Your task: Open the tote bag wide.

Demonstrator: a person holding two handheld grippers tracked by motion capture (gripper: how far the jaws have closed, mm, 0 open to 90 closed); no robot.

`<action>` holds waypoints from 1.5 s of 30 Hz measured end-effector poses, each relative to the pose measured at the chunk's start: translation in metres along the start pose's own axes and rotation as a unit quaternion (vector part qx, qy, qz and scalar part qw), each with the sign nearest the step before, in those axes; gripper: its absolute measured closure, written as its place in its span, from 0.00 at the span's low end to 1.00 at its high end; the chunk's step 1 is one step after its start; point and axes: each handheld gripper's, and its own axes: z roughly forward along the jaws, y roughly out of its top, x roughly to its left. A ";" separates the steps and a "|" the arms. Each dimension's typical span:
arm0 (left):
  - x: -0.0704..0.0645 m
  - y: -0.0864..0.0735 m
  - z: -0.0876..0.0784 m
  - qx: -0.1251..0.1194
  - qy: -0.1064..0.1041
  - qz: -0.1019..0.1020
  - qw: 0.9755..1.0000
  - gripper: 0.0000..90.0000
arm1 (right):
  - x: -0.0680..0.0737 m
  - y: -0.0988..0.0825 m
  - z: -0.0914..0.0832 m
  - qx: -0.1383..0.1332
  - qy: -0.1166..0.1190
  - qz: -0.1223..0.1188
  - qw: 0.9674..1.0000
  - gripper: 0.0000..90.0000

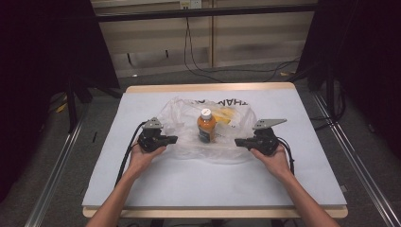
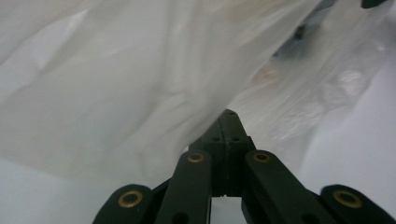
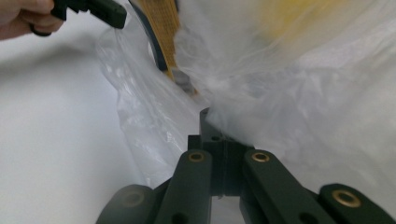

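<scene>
Forearms and hands are seen nearest in the high view, each carrying a gripper at either side of a clear plastic bag (image 1: pixel 208 127) spread on the white table (image 1: pixel 208 179). An orange bottle (image 1: pixel 206 126) with a white cap stands upright inside the bag, between the left gripper (image 1: pixel 173 139) and the right gripper (image 1: pixel 239 141), with something yellow lying behind it.

From the left gripper view, the jaws of the left gripper (image 2: pixel 229 115) are seen clenched, with a fold of the bag's film (image 2: pixel 140 84) pinched at the fingertips and draped up and away from them.

From the right gripper view, the right gripper (image 3: pixel 209 116) is likewise clamped on the film (image 3: pixel 299 93), with the bottle's label seen just beyond the fingertips.

The film is judged thin, limp and slippery, easily torn; a hold on gathered edge folds is best. The bottle is likely heavy enough to sag the bag and could tip if the sides are lifted unevenly.
</scene>
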 end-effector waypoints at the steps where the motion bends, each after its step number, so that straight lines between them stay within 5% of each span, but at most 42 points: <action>1: 0.000 0.000 0.000 0.000 0.000 0.000 1.000 1.00 | 0.000 0.000 0.000 0.000 0.000 0.000 1.000 1.00; 6: -0.018 0.016 -0.016 -0.035 -0.009 0.015 0.999 1.00 | 0.009 0.022 -0.022 -0.046 0.007 -0.007 0.999 1.00; 10: -0.025 0.031 -0.016 -0.026 -0.013 0.037 0.999 1.00 | 0.009 0.044 -0.026 -0.052 0.004 -0.018 0.998 1.00; 17: -0.039 0.071 -0.011 -0.023 -0.021 0.074 0.997 1.00 | 0.014 0.094 -0.016 -0.046 0.016 -0.049 0.998 1.00; 20: -0.035 0.084 -0.005 -0.033 -0.016 0.072 0.997 1.00 | 0.010 0.113 -0.008 -0.048 0.015 -0.055 0.997 1.00; 23: -0.025 0.090 0.011 -0.012 -0.004 0.062 0.998 1.00 | 0.001 0.123 0.007 -0.031 0.015 -0.052 0.998 1.00; 26: -0.017 0.085 0.033 0.014 0.010 0.042 0.999 1.00 | -0.011 0.120 0.026 -0.003 0.025 -0.037 0.999 1.00; 30: -0.013 0.075 0.050 0.040 0.001 0.044 0.998 1.00 | -0.021 0.103 0.055 0.056 0.035 -0.028 0.997 1.00; 32: -0.014 0.065 0.066 0.083 0.005 0.055 0.995 1.00 | -0.028 0.092 0.068 0.085 0.039 -0.021 0.995 1.00; 34: -0.012 0.058 0.074 0.094 0.004 0.048 0.994 1.00 | -0.035 0.081 0.080 0.112 0.044 -0.010 0.993 1.00; 37: -0.008 0.050 0.077 0.121 -0.004 0.060 0.991 1.00 | -0.041 0.069 0.095 0.151 0.047 -0.006 0.987 1.00; 39: -0.013 0.045 0.081 0.118 -0.006 0.045 0.992 1.00 | -0.044 0.064 0.105 0.173 0.050 0.005 0.984 1.00; 40: -0.013 0.043 0.080 0.130 -0.009 0.058 0.990 1.00 | -0.046 0.063 0.109 0.182 0.048 0.008 0.982 1.00; 42: -0.017 0.038 0.077 0.129 -0.017 0.056 0.990 1.00 | -0.051 0.060 0.119 0.199 0.042 0.013 0.979 1.00; 45: -0.030 0.028 0.073 0.137 -0.029 0.072 0.988 1.00 | -0.058 0.062 0.122 0.197 0.049 0.033 0.979 1.00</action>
